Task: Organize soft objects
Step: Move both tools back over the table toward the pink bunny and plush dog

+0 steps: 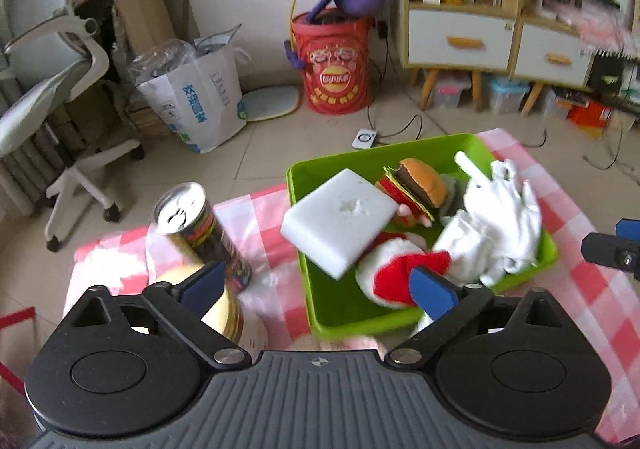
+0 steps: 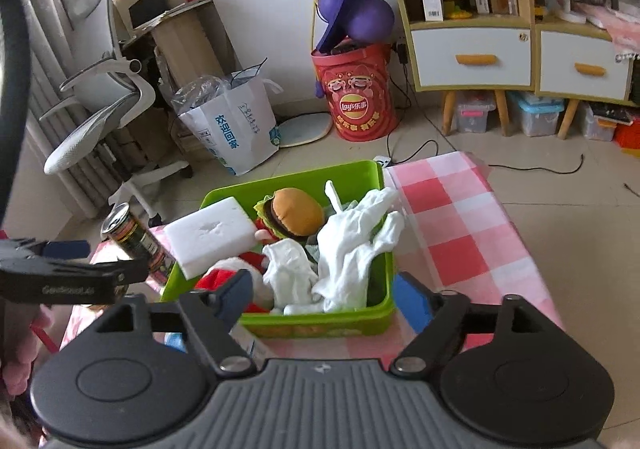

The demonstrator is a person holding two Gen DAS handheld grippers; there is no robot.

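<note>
A green tray [image 1: 320,313] [image 2: 320,325] on the pink checked cloth holds soft things: a white sponge block [image 1: 340,221] [image 2: 212,235], a plush burger [image 1: 420,183] [image 2: 296,211], white gloves [image 1: 496,221] [image 2: 352,249] and a red-and-white plush [image 1: 392,277] [image 2: 224,275]. My left gripper [image 1: 320,285] is open and empty, hovering over the tray's near left edge. My right gripper [image 2: 324,297] is open and empty, above the tray's near rim. The left gripper also shows in the right wrist view [image 2: 68,273] at the left.
A dark drink can [image 1: 204,233] [image 2: 136,239] stands left of the tray, with a yellowish tin [image 1: 224,309] nearer me. Beyond the table are an office chair [image 1: 72,97], a paper bag [image 1: 200,93], a red Lay's bin [image 1: 336,65] and a cabinet [image 1: 460,37].
</note>
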